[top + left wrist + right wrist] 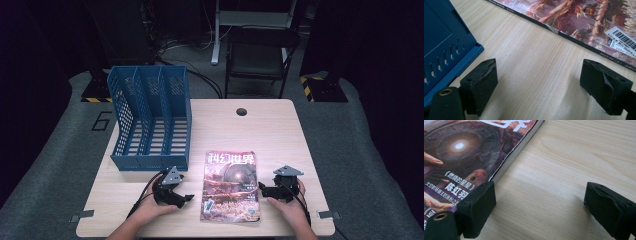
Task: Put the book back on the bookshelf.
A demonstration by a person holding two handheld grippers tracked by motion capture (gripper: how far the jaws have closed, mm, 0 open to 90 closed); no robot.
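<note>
Two grippers flank the magazine (231,187) lying flat on the table (280,130) in front of the blue file rack (150,120): my left gripper (176,196) and right gripper (266,190) both gape wide, empty, poised to pinch its edges.

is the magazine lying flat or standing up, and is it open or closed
Flat and closed. The magazine lies cover-up on the table, its spine and page edge resting on the wood in both gripper views, outside the blue file rack.
</note>
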